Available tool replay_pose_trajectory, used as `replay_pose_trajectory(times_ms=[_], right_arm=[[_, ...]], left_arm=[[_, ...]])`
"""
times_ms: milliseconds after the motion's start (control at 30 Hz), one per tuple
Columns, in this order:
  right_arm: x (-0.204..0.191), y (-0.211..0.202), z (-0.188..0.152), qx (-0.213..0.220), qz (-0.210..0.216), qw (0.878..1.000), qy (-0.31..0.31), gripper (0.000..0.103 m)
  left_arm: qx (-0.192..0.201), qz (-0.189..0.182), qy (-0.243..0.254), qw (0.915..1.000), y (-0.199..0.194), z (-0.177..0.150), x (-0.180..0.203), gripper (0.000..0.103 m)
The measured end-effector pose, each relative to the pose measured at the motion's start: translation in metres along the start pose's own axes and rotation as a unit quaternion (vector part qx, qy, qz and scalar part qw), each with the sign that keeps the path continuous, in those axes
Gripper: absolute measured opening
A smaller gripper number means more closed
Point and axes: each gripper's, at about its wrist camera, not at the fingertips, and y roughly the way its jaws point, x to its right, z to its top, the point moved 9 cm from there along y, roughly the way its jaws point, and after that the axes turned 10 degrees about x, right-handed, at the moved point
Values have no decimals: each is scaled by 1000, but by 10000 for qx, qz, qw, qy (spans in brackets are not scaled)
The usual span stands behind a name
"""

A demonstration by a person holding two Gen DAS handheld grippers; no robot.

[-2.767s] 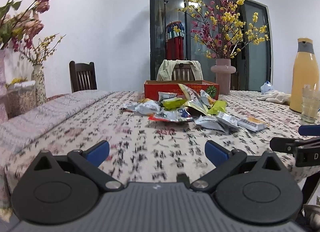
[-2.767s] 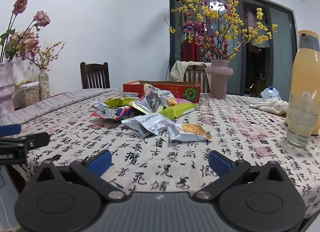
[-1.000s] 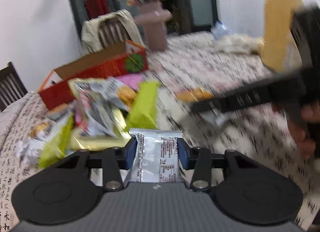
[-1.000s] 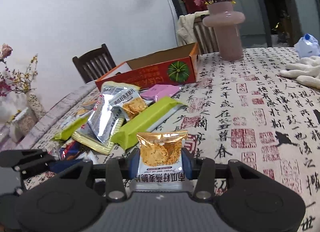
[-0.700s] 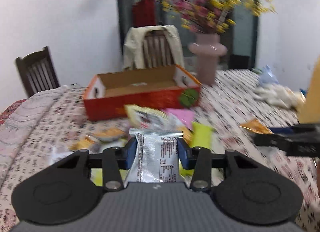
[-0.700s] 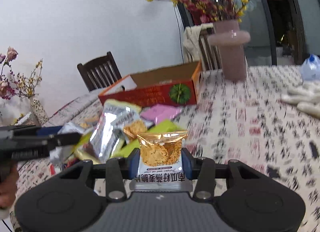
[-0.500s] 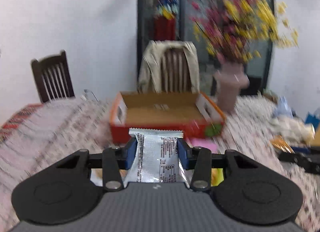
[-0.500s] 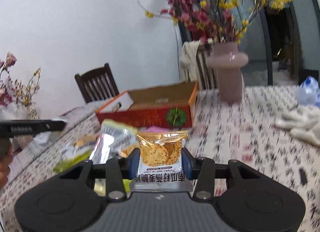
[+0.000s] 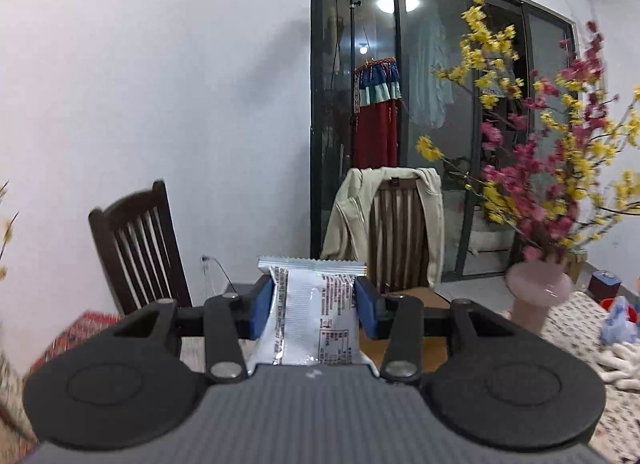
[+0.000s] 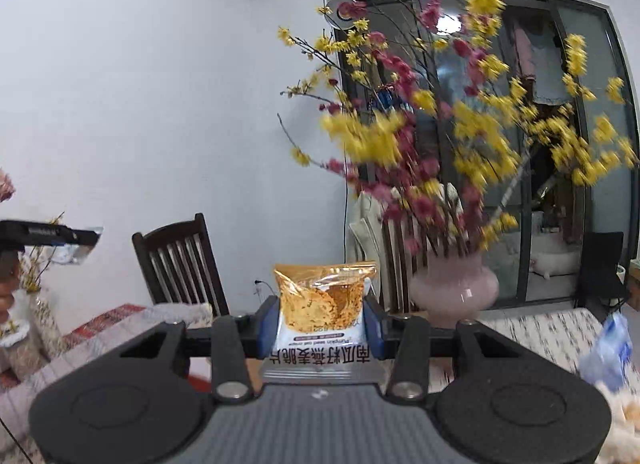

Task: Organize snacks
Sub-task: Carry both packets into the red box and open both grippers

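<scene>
Across the upper half of both views a white wall (image 9: 160, 84) and a dark-framed glass door (image 9: 440, 124) are seen, the largest things in frame. In the right wrist view, right of centre, a pink vase (image 10: 454, 290) with blurred yellow and red blossom branches (image 10: 440, 136) is set directly beyond the right gripper (image 10: 320, 324); in the left wrist view the same vase (image 9: 538, 292) is placed at the lower right edge. A dark wooden chair (image 9: 138, 248) is shown at lower left, and a second chair draped with a pale jacket (image 9: 360, 216) stands at centre, straight behind the left gripper (image 9: 314, 314). A patterned tablecloth (image 9: 576, 316) is glimpsed at lower right.

At lower centre of the left wrist view a silver snack packet (image 9: 312, 316) is clamped between the blue pads of the left gripper, its long axis running up the frame, crimped end uppermost. At lower centre of the right wrist view a golden snack packet (image 10: 322, 304) is clamped likewise by the right gripper, long axis up the frame, its printed characters appearing inverted. At the far left of that view the left gripper (image 10: 86, 238) is seen side-on, with the silver packet (image 10: 80, 252) protruding.
</scene>
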Motion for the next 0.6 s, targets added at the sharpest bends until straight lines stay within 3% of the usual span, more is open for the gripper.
replay_pose_trajectory(times_ms=[100,200,300,433,600], right_arm=[[-11,45,14,-97,-104,9988,-461,43],[-24,104,5,-452,-70,9954,-843,43],[-20,179,-28,-1038,-181,9880,-1131,43],[15,270,-91,-2029,-497,9746,-805,43],[49,336,-154,-2616,-798,9610,-413,43]], left_arm=[[-231,-47,-273,9994,62,-18,-2,45],[-611,-236,-596,9961,124,-55,5,45],[-946,-185,-555,9938,176,-99,14,45],[-1542,-185,-850,9842,227,-151,25,45],[-1836,-143,-828,9794,265,-183,33,46]])
